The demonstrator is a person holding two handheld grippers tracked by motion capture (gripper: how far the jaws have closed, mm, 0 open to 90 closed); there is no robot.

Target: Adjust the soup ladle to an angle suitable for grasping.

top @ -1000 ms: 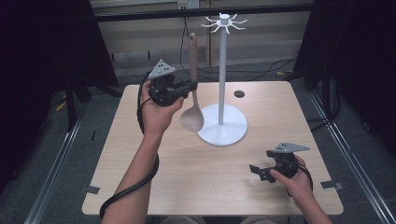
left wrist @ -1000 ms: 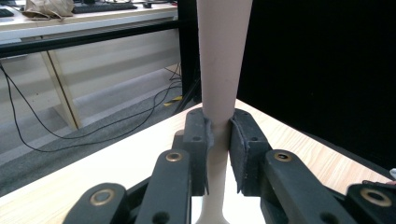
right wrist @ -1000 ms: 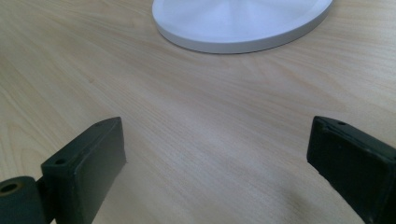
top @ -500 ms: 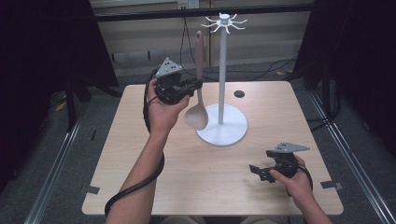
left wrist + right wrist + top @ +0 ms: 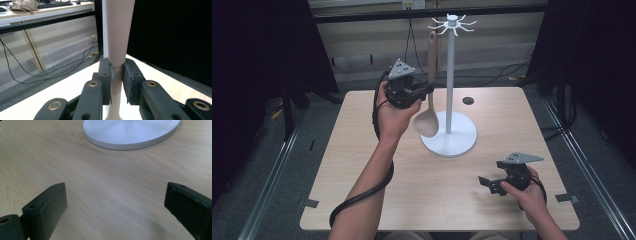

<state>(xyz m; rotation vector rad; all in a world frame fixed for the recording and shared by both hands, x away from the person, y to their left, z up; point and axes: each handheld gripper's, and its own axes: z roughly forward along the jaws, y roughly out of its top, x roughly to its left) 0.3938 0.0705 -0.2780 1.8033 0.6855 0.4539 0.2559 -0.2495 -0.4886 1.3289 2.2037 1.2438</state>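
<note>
currently left gripper [image 5: 424, 90] clamped on spoon [image 5: 428, 107] handle, centre frame, bowl hanging down beside white stand [image 5: 449, 135]. right gripper [image 5: 492, 184] empty, jaws wide, lower right on table [image 5: 362, 165]. advice: keep spoon vertical, lift handle tip towards top hooks [image 5: 452, 23], avoid bumping pole.

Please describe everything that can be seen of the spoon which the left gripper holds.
The spoon is pale beige-pink, matte, perhaps silicone or wood. It has a long flat handle and an oval bowl. It stands nearly upright, bowl down, handle end up near the hooks of the white stand. The left gripper clamps its handle between both black pads. The bowl hangs above the stand's round base, beside the pole; whether it touches either, I cannot tell.
</note>
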